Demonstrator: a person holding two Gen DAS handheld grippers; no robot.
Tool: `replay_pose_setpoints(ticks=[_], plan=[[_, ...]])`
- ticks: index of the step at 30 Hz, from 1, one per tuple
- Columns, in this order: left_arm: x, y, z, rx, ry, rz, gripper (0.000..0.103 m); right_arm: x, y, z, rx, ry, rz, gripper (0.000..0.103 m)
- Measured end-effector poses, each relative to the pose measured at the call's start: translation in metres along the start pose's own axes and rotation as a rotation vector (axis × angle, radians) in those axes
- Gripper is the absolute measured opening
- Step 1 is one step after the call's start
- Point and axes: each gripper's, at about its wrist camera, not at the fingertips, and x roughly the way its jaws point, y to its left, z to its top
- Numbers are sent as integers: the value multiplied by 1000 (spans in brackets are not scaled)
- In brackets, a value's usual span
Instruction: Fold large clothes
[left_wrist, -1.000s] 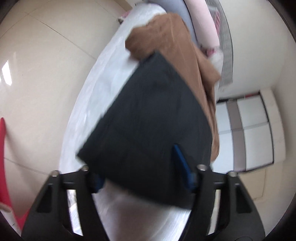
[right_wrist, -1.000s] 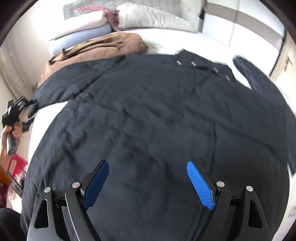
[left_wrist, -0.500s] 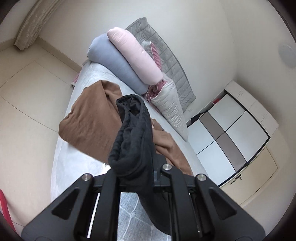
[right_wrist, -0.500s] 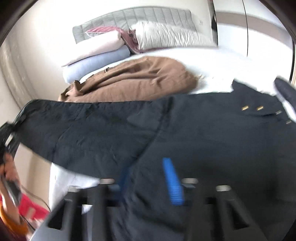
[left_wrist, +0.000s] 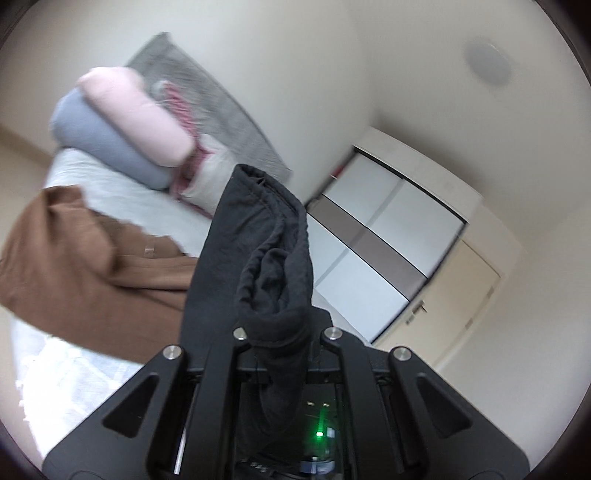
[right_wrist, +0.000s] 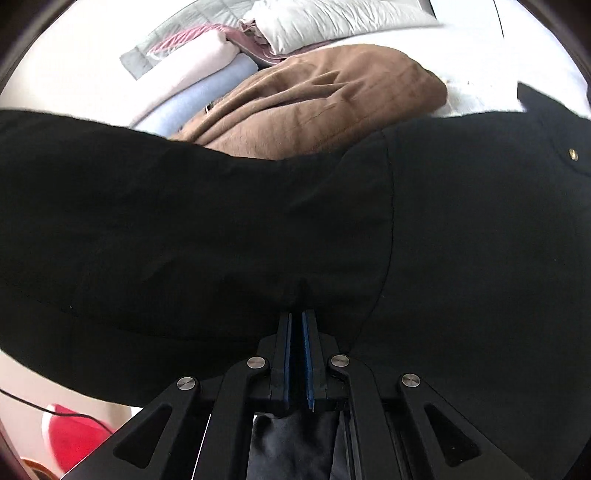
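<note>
A large black garment (right_wrist: 258, 229) with small brass snaps lies over the white bed (right_wrist: 480, 77) and fills the right wrist view. My right gripper (right_wrist: 296, 325) is shut on a pinch of its fabric near the sleeve seam. My left gripper (left_wrist: 280, 332) is shut on the bunched end of the black garment (left_wrist: 273, 266), lifted above the bed with the fabric standing up between the jaws. The blue pads of the left gripper are hidden by the cloth.
A brown garment (right_wrist: 325, 107) lies on the bed beyond the black one; it also shows in the left wrist view (left_wrist: 85, 258). Pink and blue rolled bedding (left_wrist: 122, 129), a grey quilt and a pillow are at the headboard. A wardrobe (left_wrist: 380, 236) stands behind. A red object (right_wrist: 70, 439) is on the floor.
Both grippers went from open to shut on the black garment. My left gripper lifted the sleeve end up off the bed and tilted upward; my right gripper moved down onto the fabric.
</note>
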Motion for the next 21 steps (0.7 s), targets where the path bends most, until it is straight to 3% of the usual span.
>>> replay_pose_setpoints(ticks=[3, 4, 5, 12, 21], plan=[[14, -37, -9, 36, 35, -26, 10, -24, -17, -1, 79, -11, 61, 34], [21, -52, -13, 48, 52, -34, 10, -36, -25, -3, 102, -26, 61, 54], [27, -59, -18, 54, 66, -39, 10, -51, -34, -5, 121, -48, 60, 65], [77, -122, -77, 70, 203, -75, 10, -154, -110, -19, 197, -171, 15, 68], [141, -186, -191, 67, 418, -107, 10, -255, -221, -40, 362, -300, -19, 70]])
